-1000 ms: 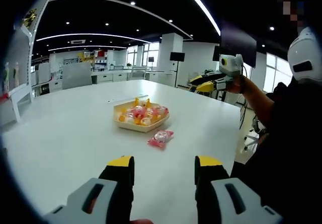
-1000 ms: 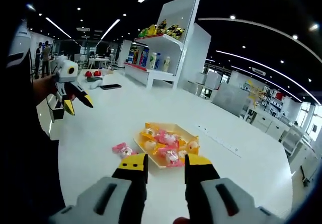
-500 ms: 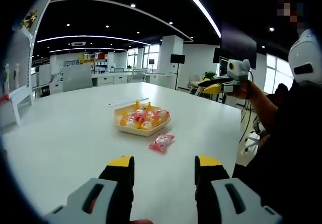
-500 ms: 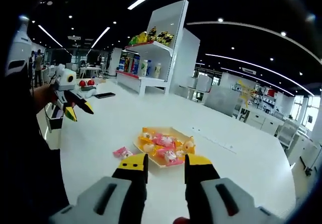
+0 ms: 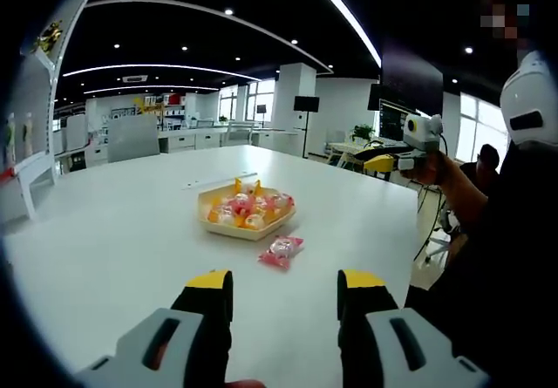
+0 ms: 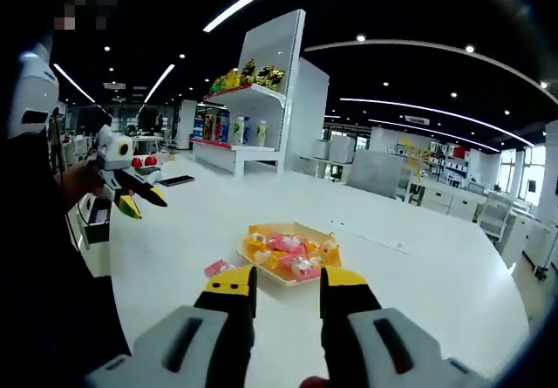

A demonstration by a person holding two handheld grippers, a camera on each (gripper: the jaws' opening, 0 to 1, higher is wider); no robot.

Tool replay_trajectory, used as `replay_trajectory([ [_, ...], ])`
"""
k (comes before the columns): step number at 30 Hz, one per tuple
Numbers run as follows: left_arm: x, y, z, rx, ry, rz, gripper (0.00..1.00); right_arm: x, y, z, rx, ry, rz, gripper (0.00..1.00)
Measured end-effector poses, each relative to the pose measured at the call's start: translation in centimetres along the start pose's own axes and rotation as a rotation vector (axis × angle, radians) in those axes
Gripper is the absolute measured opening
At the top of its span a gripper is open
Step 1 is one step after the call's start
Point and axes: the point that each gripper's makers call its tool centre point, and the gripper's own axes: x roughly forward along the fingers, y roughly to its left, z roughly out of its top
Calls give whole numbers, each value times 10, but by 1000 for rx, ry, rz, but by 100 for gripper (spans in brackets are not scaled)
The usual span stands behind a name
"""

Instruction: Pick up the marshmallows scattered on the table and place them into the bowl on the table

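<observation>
A tan bowl holding several pink and yellow wrapped marshmallows stands mid-table. One pink wrapped marshmallow lies on the white table just in front of it. My left gripper hovers above the near table, open, nothing between its jaws. The right gripper is held in a hand at the right, off the table's edge. In the right gripper view, the bowl sits just beyond my right gripper, which is open and empty. The loose marshmallow lies left of it. The left gripper hangs open at the left.
The white table is wide, with a thin white strip behind the bowl and a dark phone far off. A person's arm stands at the table's right edge. White shelves with goods rise behind.
Both views have shifted a little with the hands. The right gripper has drifted rightward and slightly lower in the left gripper view. Bowl and loose marshmallow have stayed put.
</observation>
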Motion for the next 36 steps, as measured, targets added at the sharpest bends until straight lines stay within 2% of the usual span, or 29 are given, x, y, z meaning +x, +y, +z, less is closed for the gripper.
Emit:
replay_trajectory([
  [5,3,1,4,7,-8,-7,48,-5,4,-9,6,17,-11,30],
  [17,16,1,6,7,3,-29,47,-17,0,-12,6,33,-34,30],
  [36,35,-6,5,55,37,-78,48,-24,11,-17,-5,60,4,31],
])
